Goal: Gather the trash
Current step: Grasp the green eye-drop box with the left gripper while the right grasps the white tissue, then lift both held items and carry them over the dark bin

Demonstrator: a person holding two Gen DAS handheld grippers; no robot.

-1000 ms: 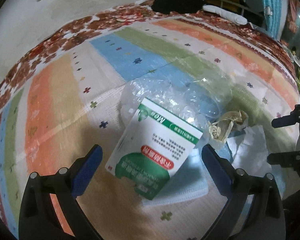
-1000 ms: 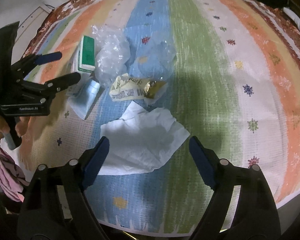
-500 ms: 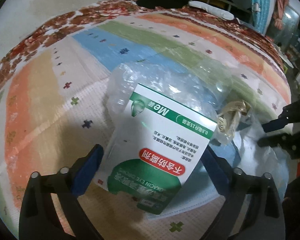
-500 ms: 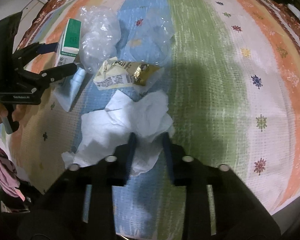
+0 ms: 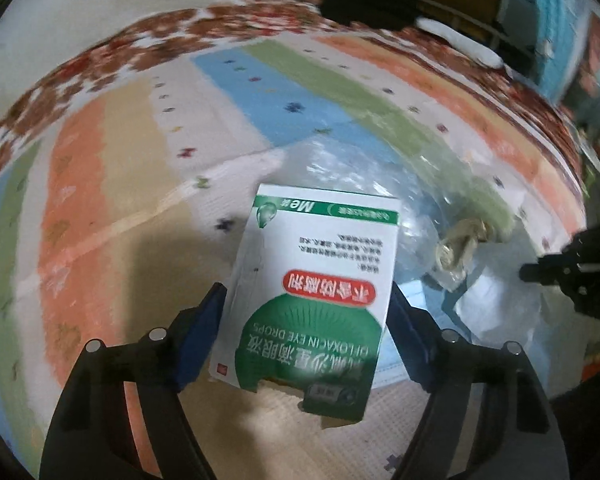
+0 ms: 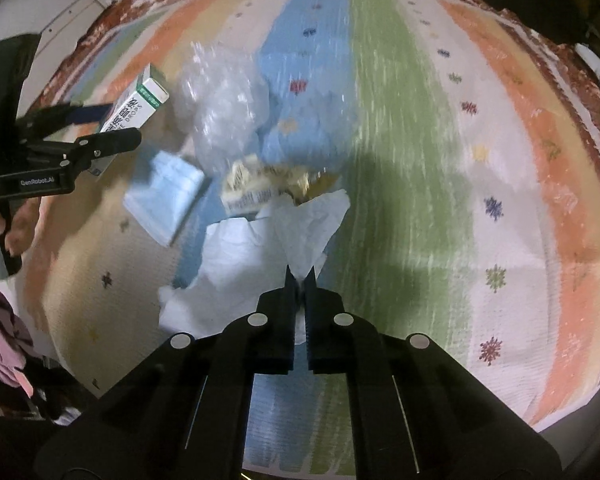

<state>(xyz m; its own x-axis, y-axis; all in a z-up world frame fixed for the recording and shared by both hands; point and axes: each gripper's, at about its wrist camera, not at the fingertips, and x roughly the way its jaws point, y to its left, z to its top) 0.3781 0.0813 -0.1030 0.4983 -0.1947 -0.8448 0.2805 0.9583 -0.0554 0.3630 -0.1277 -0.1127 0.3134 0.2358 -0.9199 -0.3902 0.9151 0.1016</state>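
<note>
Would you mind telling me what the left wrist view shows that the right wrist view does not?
Only the left wrist view shows the printed front of the green-and-white eye-drops carton, between the left gripper fingers.

Only the right wrist view shows the right gripper shut on the crumpled white tissue, with the whole light-blue face mask and the person's hand.

Both show the striped cloth, clear plastic wrap and the yellowish crumpled wrapper.

Both grippers are black with silver round screws. The left gripper (image 5: 304, 332) has blue finger pads (image 5: 198, 344). Bare fingers and a pink patterned sleeve (image 6: 0, 344) show.
</note>
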